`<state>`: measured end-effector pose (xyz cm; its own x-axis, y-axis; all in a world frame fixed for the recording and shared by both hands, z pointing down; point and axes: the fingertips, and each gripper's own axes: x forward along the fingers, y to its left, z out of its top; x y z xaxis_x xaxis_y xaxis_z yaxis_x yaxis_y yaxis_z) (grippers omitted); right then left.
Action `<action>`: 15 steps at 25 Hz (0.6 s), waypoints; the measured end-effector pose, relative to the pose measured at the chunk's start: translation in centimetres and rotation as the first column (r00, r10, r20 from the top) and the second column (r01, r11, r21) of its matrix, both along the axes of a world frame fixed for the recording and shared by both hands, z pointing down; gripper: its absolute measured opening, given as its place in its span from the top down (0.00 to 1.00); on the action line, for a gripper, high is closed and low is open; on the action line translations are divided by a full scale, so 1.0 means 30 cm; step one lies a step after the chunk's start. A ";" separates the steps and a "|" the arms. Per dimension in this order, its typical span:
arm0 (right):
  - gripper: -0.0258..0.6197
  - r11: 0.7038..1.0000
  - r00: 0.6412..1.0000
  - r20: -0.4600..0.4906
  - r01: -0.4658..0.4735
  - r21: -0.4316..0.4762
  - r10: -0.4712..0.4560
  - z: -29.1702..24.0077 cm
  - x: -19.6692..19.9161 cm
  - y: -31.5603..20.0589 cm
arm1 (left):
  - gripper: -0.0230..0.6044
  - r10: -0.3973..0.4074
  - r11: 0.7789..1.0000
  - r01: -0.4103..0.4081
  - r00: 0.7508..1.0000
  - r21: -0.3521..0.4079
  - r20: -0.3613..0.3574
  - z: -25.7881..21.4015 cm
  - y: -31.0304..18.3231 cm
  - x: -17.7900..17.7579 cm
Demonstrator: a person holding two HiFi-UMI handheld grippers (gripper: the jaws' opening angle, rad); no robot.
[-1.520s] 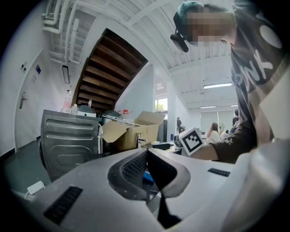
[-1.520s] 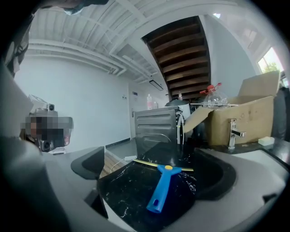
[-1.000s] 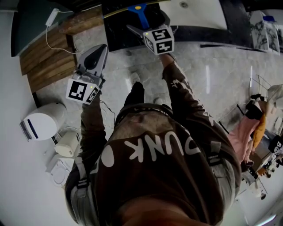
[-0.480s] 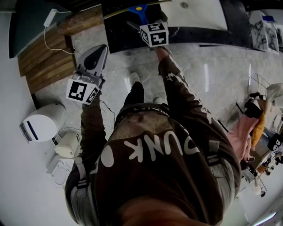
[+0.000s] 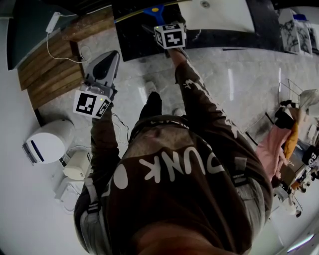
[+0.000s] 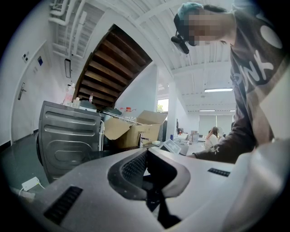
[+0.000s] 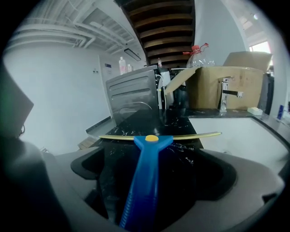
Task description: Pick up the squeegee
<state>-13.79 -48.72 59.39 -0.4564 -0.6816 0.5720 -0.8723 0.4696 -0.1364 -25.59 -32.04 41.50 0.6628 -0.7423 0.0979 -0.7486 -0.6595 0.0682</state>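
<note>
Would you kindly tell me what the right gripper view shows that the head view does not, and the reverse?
Only the right gripper view: the squeegee handle lying between the parted jaws of the right hand-held gripper, a tap, a cardboard box and a steel appliance.

Only the head view: the left hand-held gripper, the person's torso, a round white appliance on the floor, and hanging clothes.

Both: the blue squeegee with its yellow blade, the black marble counter and the white sink.
</note>
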 end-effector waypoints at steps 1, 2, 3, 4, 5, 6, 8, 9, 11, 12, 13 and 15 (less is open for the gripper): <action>0.04 1.000 1.000 0.002 -0.006 -0.010 0.006 0.000 0.000 -0.001 | 0.96 0.001 1.000 -0.001 1.000 0.000 -0.002 0.001 -0.001 -0.002; 0.04 1.000 1.000 0.003 -0.011 -0.019 0.011 -0.003 0.001 -0.002 | 0.96 0.002 1.000 -0.002 1.000 0.000 -0.003 0.002 -0.001 -0.003; 0.04 1.000 1.000 0.002 -0.016 -0.027 0.016 -0.004 0.001 -0.002 | 0.96 0.003 1.000 -0.003 1.000 0.000 -0.004 0.004 -0.001 -0.004; 0.04 0.999 1.000 -0.001 -0.020 -0.036 0.020 -0.001 0.002 -0.003 | 0.96 0.004 1.000 -0.004 1.000 0.000 -0.006 0.005 0.000 -0.005; 0.04 0.999 1.000 -0.005 -0.022 -0.046 0.022 0.003 0.001 -0.004 | 0.96 0.006 1.000 -0.006 1.000 0.001 -0.007 0.005 0.000 -0.005; 0.04 0.998 1.000 -0.009 -0.024 -0.055 0.024 0.007 0.001 -0.005 | 0.96 0.007 1.000 -0.007 1.000 0.001 -0.008 0.005 0.000 -0.005; 0.05 0.997 0.999 -0.019 -0.029 -0.068 0.028 0.013 0.002 -0.006 | 0.96 0.010 1.000 -0.010 1.000 0.004 -0.006 0.004 0.001 -0.004; 0.06 0.997 0.999 -0.027 -0.032 -0.074 0.030 0.017 0.003 -0.005 | 0.96 0.011 1.000 -0.011 1.000 0.006 -0.005 0.002 0.001 -0.002; 0.10 0.996 0.999 -0.046 -0.034 -0.088 0.030 0.024 0.006 -0.001 | 0.96 0.013 1.000 -0.013 1.000 0.010 -0.001 -0.002 0.001 0.001; 0.11 0.995 0.998 -0.056 -0.033 -0.095 0.028 0.028 0.007 0.001 | 0.96 0.014 1.000 -0.014 1.000 0.012 0.005 -0.003 0.001 0.002; 0.12 0.994 0.998 -0.065 -0.033 -0.102 0.026 0.033 0.008 0.003 | 0.96 0.015 1.000 -0.015 1.000 0.013 0.013 -0.003 0.001 0.004; 0.14 0.993 0.997 -0.078 -0.032 -0.116 0.023 0.041 0.008 0.005 | 0.96 0.018 1.000 -0.019 0.999 0.015 0.030 0.000 0.001 0.009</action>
<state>-13.55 -48.57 60.63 -0.3908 -0.6197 0.6806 -0.8944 0.4304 -0.1217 -25.31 -32.01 41.50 0.6732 -0.7317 0.1070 -0.7380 -0.6738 0.0356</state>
